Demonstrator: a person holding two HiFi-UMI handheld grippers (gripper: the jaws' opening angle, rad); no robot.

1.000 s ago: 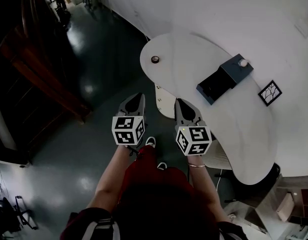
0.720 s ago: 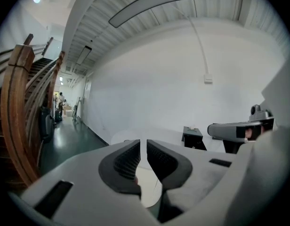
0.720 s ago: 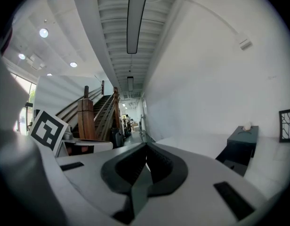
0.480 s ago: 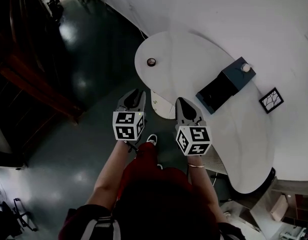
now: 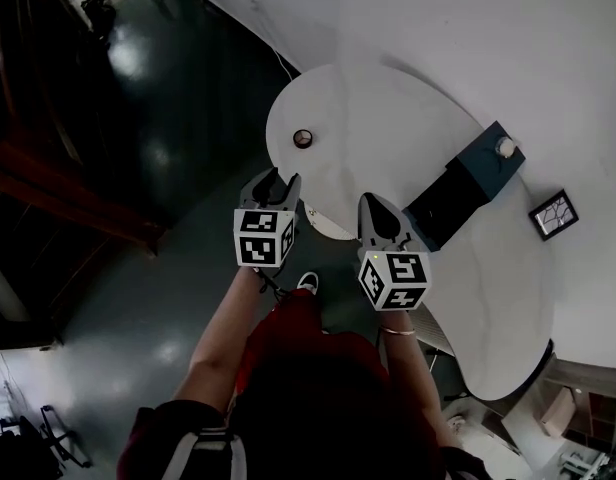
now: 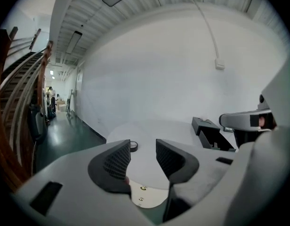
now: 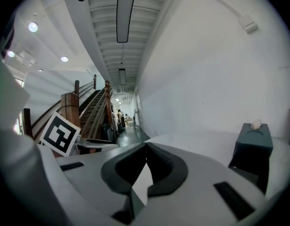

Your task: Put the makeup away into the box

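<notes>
Makeup, one small round dark pot [image 5: 303, 138], sits alone on the white rounded table [image 5: 388, 108] near its left end, well apart from the box [image 5: 450, 200]. Box is dark blue with a black inside, lying open toward the table's right side, lid part raised behind it. A small white thing [image 5: 505, 147] rests on top of the lid. A framed picture [image 5: 554, 214] lies on the table to the right of the box.

Left gripper [image 5: 276, 176] is at the table's near edge and points toward the pot. Its jaws are parted and opening, with nothing between them. In the left gripper view the pot shows just past the left jaw tip, not touched.

Right gripper [image 5: 373, 204] is beside it, near the box's open end. Its jaws meet at the tips and hold nothing. Both are held out by the person's arms over the dark glossy floor [image 5: 178, 168].
</notes>
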